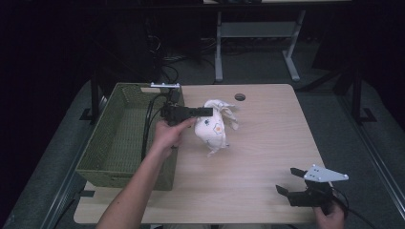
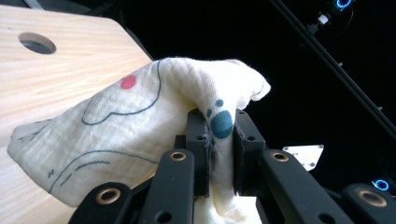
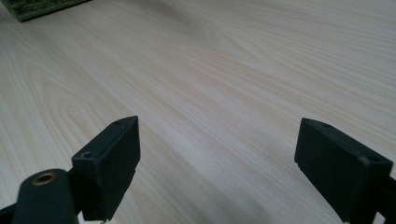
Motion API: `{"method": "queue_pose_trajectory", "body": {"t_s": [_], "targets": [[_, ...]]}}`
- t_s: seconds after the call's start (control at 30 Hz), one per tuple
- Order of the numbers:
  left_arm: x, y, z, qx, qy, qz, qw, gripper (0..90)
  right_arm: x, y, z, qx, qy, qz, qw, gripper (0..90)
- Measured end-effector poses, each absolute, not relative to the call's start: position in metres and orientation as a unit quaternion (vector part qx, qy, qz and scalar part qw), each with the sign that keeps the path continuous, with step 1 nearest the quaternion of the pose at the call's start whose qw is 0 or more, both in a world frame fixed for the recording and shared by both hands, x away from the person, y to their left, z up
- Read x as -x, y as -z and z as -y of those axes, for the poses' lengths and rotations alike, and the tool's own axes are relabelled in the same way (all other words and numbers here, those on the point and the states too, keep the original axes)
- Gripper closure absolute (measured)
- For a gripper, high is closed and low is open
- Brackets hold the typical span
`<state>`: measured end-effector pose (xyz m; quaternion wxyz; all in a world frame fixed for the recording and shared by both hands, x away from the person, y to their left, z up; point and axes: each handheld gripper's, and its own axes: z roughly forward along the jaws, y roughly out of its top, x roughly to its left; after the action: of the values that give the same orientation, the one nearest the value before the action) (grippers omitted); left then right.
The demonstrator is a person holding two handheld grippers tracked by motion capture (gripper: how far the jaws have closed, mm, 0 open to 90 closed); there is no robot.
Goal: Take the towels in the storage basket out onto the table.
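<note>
Left tongs [image 1: 208, 111] are clamped on a fold of the printed cream cloth [image 1: 216, 126], which is pinched between the 2 black pads [image 2: 200, 135] and hangs below and ahead of them, its long axis running downward with the lower end seemingly just at the wooden table [image 1: 267, 143]. Right tongs [image 1: 292, 182] are held wide apart with nothing between the pads, well apart from the cloth at the near right corner of the table, so the left hand [image 1: 168, 135] is plainly the nearer 1. Behind the left tongs, on the side away from the cloth and just beside the left hand, the green woven basket [image 1: 102, 160] is seen, and nothing can be made out inside it. For a drop into the basket, the cloth is judged to need carrying back across the near basket wall.
</note>
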<state>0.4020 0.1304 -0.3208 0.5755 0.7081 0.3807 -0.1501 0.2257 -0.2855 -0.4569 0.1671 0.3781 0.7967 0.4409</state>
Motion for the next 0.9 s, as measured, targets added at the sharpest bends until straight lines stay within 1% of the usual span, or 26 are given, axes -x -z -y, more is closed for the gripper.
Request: {"method": "queue_pose_trajectory", "body": {"t_s": [0.33,0.9], "targets": [[-0.401,0.332,-0.104,-0.721,0.152,-0.372,0.565,79.7,-0.226,0.457,0.287,-0.379,-0.442,-0.795,0.168,14.0],[-0.401,0.355,-0.086,-0.72,0.152,-0.384,0.558,79.5,-0.225,0.457,0.287,-0.379,-0.444,-0.795,0.166,14.0]]}}
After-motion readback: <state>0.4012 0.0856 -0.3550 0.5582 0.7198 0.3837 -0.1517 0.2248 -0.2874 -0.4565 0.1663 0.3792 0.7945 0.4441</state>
